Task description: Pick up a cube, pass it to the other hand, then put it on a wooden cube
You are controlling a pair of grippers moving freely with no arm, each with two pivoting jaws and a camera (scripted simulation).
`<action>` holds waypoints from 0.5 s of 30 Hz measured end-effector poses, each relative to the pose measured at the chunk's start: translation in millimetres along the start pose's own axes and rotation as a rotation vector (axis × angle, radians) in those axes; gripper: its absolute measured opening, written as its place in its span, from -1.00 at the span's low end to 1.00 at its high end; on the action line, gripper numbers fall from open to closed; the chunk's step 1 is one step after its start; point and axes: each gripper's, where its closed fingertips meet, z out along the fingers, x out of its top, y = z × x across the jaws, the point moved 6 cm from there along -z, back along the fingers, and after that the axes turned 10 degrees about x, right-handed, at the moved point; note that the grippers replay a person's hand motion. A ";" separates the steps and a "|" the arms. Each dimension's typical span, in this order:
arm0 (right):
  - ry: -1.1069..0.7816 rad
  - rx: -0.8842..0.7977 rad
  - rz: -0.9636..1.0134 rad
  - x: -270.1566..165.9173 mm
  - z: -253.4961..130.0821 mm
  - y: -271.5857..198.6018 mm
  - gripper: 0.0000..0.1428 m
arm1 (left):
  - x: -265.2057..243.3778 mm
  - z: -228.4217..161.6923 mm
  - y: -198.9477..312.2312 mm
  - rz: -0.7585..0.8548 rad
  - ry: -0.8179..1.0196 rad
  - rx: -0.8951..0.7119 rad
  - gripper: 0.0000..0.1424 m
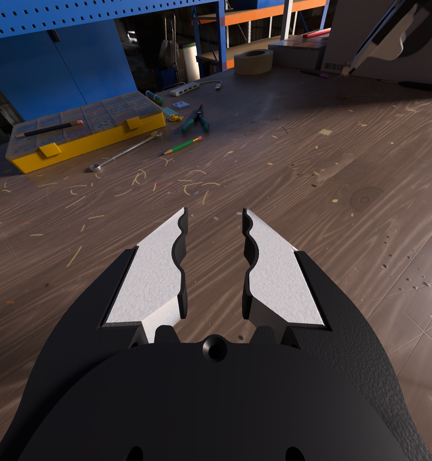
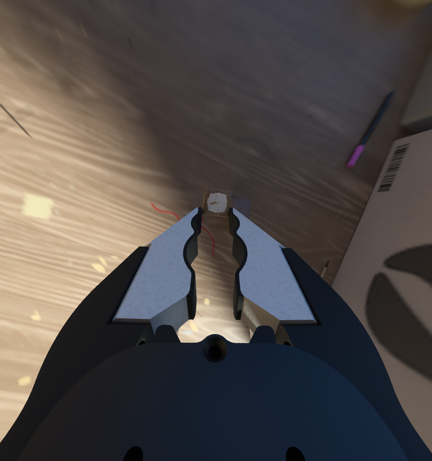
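My right gripper (image 2: 215, 210) is shut on a small brown cube (image 2: 216, 202) with a worn white patch on its face, held at the fingertips above the wooden table (image 2: 60, 174). A blurred grey-blue shape (image 2: 242, 205) lies just right of the cube. My left gripper (image 1: 215, 212) is open and empty, low over the table (image 1: 309, 199). In the left wrist view the right gripper (image 1: 348, 71) hangs at the top right, with a small tan piece (image 1: 344, 70) at its fingertips. No other cube shows clearly.
A yellow parts box (image 1: 85, 139), a wrench (image 1: 127, 149), a green pencil (image 1: 182, 145) and pliers (image 1: 197, 119) lie at the far left. A tape roll (image 1: 253, 61) stands at the back. A barcoded cardboard box (image 2: 397, 249) and a purple-capped pen (image 2: 369, 129) are on the right.
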 end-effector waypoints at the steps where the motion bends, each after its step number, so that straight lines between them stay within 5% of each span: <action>1: -0.123 0.020 -0.021 0.1 9.1 7.0 -0.70 | 0.0 -0.7 -0.6 -0.002 -0.001 -0.001 -0.39; 7: -0.461 0.041 -0.068 2.3 31.5 29.1 -0.71 | -2.7 -3.3 -4.2 -0.014 -0.013 -0.006 -0.38; 8: -0.454 0.022 -0.084 5.2 28.1 30.1 -0.51 | -3.6 -3.5 -4.7 -0.016 -0.016 -0.007 -0.38; 10: -0.301 -0.013 -0.091 16.8 8.5 23.2 -0.17 | -5.7 -3.7 -6.6 -0.011 -0.024 0.005 -0.38; 13: 0.181 -0.075 -0.053 31.4 -40.3 -10.6 -0.14 | -7.9 -3.6 -10.9 -0.012 -0.032 0.025 -0.38; 15: 0.563 0.042 0.003 25.9 -62.3 -61.1 -0.19 | -7.7 -3.1 -13.2 -0.031 -0.033 0.025 -0.38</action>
